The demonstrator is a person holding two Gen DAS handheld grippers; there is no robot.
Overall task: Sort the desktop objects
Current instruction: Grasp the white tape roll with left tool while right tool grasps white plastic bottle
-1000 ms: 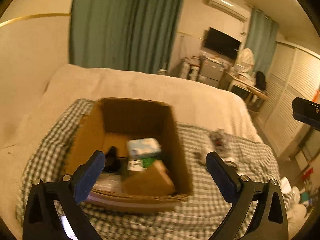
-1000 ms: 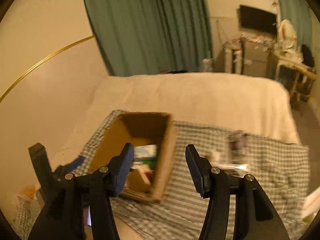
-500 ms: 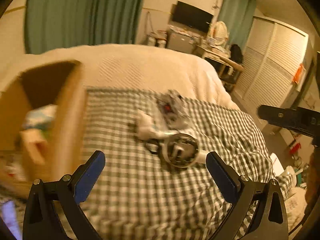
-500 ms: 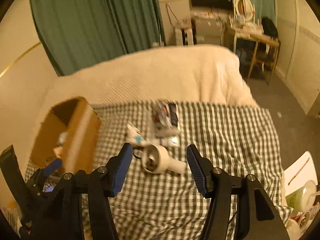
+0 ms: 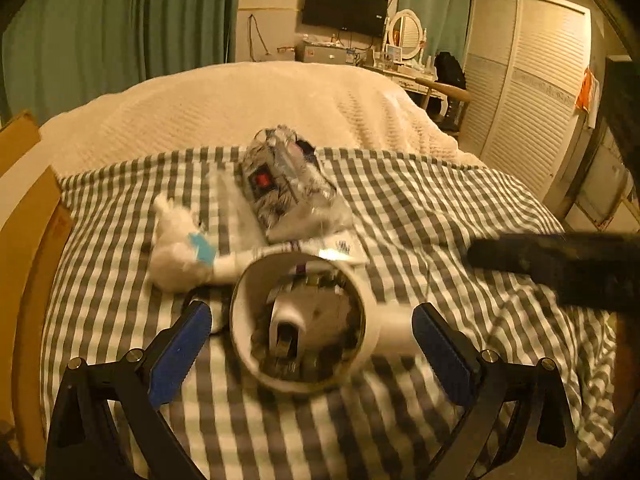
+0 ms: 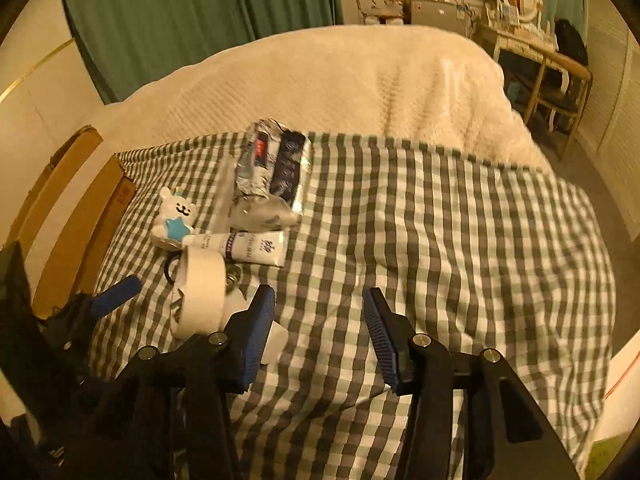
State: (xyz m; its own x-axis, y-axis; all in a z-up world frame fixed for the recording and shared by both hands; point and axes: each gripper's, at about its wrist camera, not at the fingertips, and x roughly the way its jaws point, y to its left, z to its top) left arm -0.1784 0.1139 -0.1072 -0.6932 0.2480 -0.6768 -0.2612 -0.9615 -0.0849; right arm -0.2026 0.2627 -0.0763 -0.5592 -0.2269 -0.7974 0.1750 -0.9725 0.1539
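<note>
A white hair dryer [image 5: 298,324] lies on the checked cloth [image 5: 420,208], its round barrel end facing my open left gripper [image 5: 310,332], whose fingers stand either side of it without touching. The dryer [image 6: 200,292] also shows in the right wrist view. Behind it lie a white plush bear [image 6: 176,216], a white tube [image 6: 248,246] and a silver foil packet [image 6: 272,168]. The cardboard box [image 6: 72,216] stands at the left edge. My right gripper [image 6: 318,332] is open and empty over bare cloth, right of the dryer.
The cloth covers a bed with a cream blanket [image 6: 340,80] behind. Green curtains [image 6: 180,8] hang at the back. A dresser with a mirror [image 5: 404,36] and white louvred wardrobe doors [image 5: 532,100] stand at the right.
Both grippers have swung right, away from the cardboard box, and moved in closer to the pile. The hair dryer now sits between my left fingers. Both stay open.
</note>
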